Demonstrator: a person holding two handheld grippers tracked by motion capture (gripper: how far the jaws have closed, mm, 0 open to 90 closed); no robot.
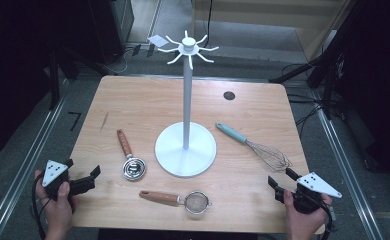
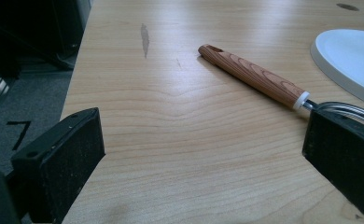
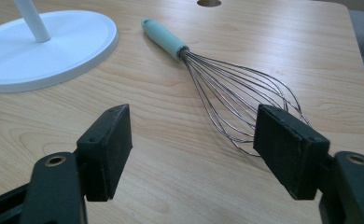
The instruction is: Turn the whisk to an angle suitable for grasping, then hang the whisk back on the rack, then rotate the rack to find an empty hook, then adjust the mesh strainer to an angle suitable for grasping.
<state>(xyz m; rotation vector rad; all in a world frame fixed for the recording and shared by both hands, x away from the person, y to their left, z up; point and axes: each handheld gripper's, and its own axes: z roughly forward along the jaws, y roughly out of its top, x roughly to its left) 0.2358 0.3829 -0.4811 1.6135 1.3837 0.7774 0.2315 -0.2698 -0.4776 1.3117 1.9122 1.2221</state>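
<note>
Whisk (image 3: 227, 88) lies on the table (image 1: 133, 100) just ahead of the right gripper (image 3: 192, 149), whose jaws stand wide with nothing between them. Left gripper (image 2: 203, 154) gapes empty too, near a wooden-handled scoop (image 2: 255, 74). Between them lies a strainer (image 1: 178, 199); farther back stands a white hook stand (image 1: 186, 100).

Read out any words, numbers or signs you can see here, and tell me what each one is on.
"7": a black mark shaped like the digit, on the grey floor left of the table, also seen in the left gripper view.
White tag beside the top of the white hook stand: too small to tell if it carries any text.
Nothing readable on the utensils.
</note>
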